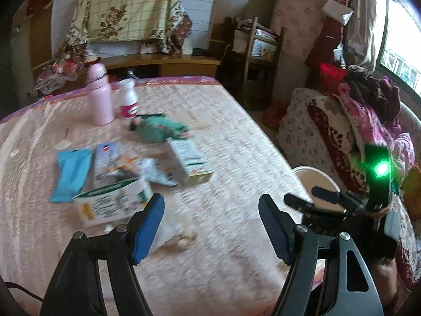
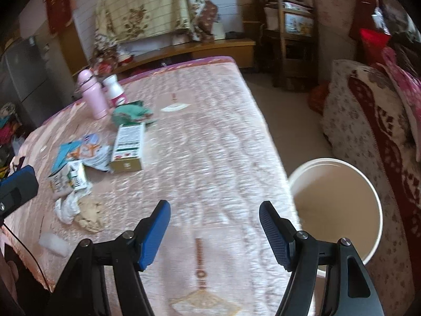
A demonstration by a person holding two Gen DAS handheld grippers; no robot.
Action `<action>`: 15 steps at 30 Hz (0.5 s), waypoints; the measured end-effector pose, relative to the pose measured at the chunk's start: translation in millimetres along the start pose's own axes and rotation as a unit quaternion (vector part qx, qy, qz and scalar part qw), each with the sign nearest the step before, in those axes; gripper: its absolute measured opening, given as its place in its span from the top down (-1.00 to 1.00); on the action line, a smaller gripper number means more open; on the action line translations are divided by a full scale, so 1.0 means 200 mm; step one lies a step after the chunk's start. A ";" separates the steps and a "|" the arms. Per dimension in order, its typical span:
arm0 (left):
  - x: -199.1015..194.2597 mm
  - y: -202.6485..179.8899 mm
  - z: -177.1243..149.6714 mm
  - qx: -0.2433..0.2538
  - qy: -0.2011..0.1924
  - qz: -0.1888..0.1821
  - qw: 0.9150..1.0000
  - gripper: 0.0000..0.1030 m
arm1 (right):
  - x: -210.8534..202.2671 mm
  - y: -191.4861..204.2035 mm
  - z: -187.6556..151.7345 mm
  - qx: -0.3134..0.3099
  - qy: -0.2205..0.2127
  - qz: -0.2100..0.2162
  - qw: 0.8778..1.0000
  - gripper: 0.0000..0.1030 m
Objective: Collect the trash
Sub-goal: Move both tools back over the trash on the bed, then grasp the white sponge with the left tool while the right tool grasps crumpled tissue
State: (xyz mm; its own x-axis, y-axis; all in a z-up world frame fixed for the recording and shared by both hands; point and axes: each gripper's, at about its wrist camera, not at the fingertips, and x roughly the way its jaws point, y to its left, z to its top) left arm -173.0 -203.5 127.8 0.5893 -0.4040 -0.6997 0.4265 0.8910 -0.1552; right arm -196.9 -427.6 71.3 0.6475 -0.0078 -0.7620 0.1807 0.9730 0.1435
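Hovering over the near part of a pink quilted bed point(image 2: 210, 137), both grippers are empty with jaws spread wide; judged from this, a pick is about to begin and no trash is in hand.

Left gripper point(image 1: 211, 226): open, holding nothing, poised just short of the trash cluster on the left half of the bed.

Trash, left to right in the left wrist view:
- flat light-blue plastic packet point(image 1: 70, 173), lying at the far-left of the cluster;
- white pouch with a blue and red mark point(image 1: 105, 158), beside it;
- small white and green printed carton point(image 1: 113, 205), nearest the left gripper;
- crumpled white wrapper with orange print point(image 1: 155, 171), between the cartons;
- crumpled white and beige tissue wad point(image 1: 181, 234), just beyond the left gripper's left finger;
- long white carton with a green band and gold end point(image 1: 190, 162), to the right;
- crumpled teal-green bag point(image 1: 158, 130), farther back.

A pink metal bottle point(image 1: 100, 96) and a white plastic bottle with a magenta label point(image 1: 128, 97) stand upright at the far left; whether they count as trash cannot be told.

Right gripper point(image 2: 214, 230): open, empty, over bare bedding near the bed's right edge. A round white plastic bucket point(image 2: 373, 197) stands on the floor just right of the bed; it appears empty.

Next move, as judged: lower the left gripper onto the tissue wad or the small carton, close, and carry it rightward to the bucket.

Writing: print shows on both cartons and the pouch, but blur leaves none legible.
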 end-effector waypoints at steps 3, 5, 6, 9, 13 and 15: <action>-0.03 0.12 -0.07 -0.010 0.008 0.013 1.000 -0.45 | 0.02 0.08 0.00 -0.013 0.004 0.014 1.000 -0.42; -0.05 0.20 -0.11 -0.018 0.015 0.022 0.999 -0.45 | 0.04 0.15 -0.01 -0.025 0.009 0.025 0.999 -0.42; -0.06 0.23 -0.14 -0.022 0.018 0.025 0.999 -0.45 | 0.05 0.18 -0.01 -0.030 0.011 0.029 0.999 -0.42; -0.08 0.34 -0.21 -0.033 0.028 0.039 0.998 -0.45 | 0.06 0.26 -0.01 -0.043 0.015 0.043 0.998 -0.42; -0.11 0.44 -0.30 -0.048 0.041 0.043 0.997 -0.45 | 0.08 0.36 -0.02 -0.060 0.018 0.059 0.996 -0.42; -0.12 0.48 -0.35 -0.053 0.048 0.041 0.997 -0.45 | 0.09 0.41 -0.02 -0.068 0.021 0.069 0.995 -0.42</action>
State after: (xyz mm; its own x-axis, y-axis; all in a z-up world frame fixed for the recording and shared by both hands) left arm -193.9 -94.1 81.7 0.5495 -0.3115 -0.7753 0.3012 0.9394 -0.1639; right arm -174.3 -347.0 66.7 0.6268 0.1340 -0.7676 -0.0104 0.9864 0.1638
